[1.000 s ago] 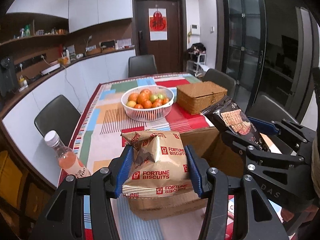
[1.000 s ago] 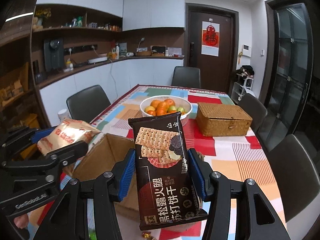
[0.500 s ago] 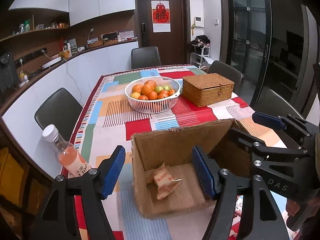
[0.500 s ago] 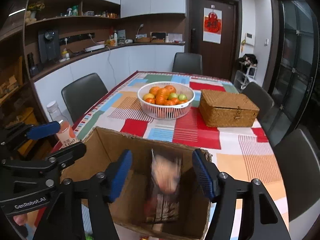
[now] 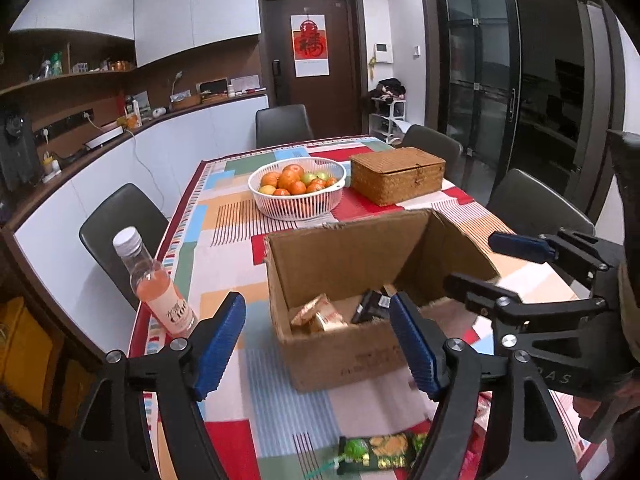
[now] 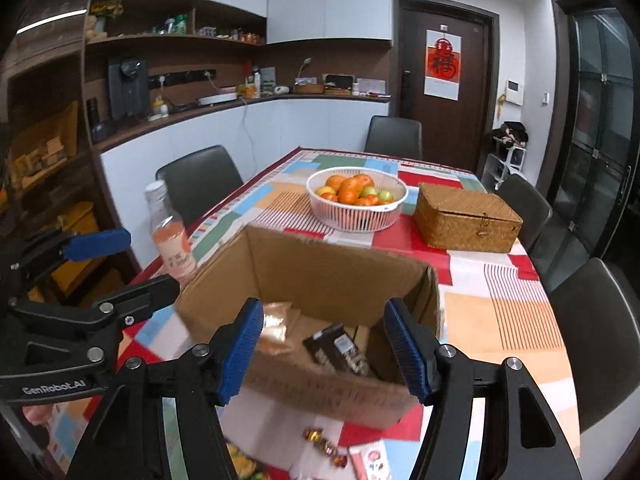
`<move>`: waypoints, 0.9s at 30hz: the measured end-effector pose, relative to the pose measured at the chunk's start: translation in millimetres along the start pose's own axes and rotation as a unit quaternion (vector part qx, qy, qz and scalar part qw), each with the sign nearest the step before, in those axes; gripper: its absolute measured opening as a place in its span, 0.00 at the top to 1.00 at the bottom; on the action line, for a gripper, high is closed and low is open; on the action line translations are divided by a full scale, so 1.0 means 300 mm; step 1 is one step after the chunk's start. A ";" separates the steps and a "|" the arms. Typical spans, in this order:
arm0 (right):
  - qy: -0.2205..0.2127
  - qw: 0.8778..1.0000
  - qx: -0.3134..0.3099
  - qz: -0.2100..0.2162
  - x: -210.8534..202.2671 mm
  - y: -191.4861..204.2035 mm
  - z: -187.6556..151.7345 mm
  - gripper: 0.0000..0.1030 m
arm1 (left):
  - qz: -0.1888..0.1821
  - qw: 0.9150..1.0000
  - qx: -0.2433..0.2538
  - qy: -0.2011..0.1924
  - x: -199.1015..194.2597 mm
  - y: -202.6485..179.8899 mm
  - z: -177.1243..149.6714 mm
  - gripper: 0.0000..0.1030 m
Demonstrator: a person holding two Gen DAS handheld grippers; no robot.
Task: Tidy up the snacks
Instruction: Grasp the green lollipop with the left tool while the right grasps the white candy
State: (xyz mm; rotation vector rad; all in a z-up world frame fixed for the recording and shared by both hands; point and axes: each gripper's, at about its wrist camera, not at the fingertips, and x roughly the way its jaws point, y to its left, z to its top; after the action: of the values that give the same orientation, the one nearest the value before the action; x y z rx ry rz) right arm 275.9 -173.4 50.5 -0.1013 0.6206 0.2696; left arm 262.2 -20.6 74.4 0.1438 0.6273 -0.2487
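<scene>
A long dining table (image 5: 224,240) under a patchwork cloth of red, blue, orange and green blocks runs from the bottom of the frame up to the middle, with dark chairs (image 5: 120,220) along both sides and at the far end. White cabinets and a brown counter line the left of the frame, a dark door (image 5: 316,60) with a red hanging sits at upper centre, and dark glass doors fill the right.

At mid-frame an open cardboard box (image 5: 340,344) stands on the cloth. Inside it lie a tan biscuit packet (image 5: 316,314) on the left and a dark cracker packet (image 5: 370,306) on the right. Beyond the box are a white basket of oranges (image 5: 298,188) and a woven lidded box (image 5: 396,174). A bottle of pink drink (image 5: 160,292) stands close to the table's left edge, left of the cardboard box.

The left gripper (image 5: 316,348) has its jaws wide apart and empty, in front of the box's near wall. The right gripper (image 6: 324,348) is likewise spread and empty, over the box's near rim.

At the bottom of the frame, near the table's front edge, a green snack packet (image 5: 380,450) and small wrapped candies (image 6: 324,446) lie loose. Bare cloth shows right of the cardboard box
</scene>
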 end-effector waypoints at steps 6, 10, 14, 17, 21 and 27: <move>0.041 0.999 -0.001 0.020 0.003 0.008 -0.061 0.38 | -0.004 1.000 0.004 0.021 -0.007 -0.016 -0.070 0.28; 0.067 0.998 -0.013 0.017 0.021 0.017 -0.103 0.38 | -0.009 0.999 0.004 0.048 0.012 -0.025 -0.127 0.28; 0.089 0.996 -0.017 0.013 0.040 0.016 -0.148 0.38 | -0.008 0.997 0.007 0.071 0.037 -0.035 -0.185 0.28; 0.111 0.994 -0.015 0.016 0.060 0.017 -0.181 0.38 | -0.010 0.996 0.008 0.091 0.062 -0.045 -0.226 0.28; 0.139 0.990 -0.026 0.017 0.084 0.027 -0.237 0.38 | -0.010 0.993 0.014 0.118 0.100 -0.059 -0.281 0.28; 0.175 0.984 -0.029 0.014 0.122 0.028 -0.307 0.38 | -0.011 0.988 0.029 0.154 0.147 -0.076 -0.356 0.28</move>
State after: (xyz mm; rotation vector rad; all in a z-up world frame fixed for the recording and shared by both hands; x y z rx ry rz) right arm 250.5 -173.3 -45.6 -0.1994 0.9649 0.3008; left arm 230.6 -28.5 -38.8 0.2334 0.9288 -0.2674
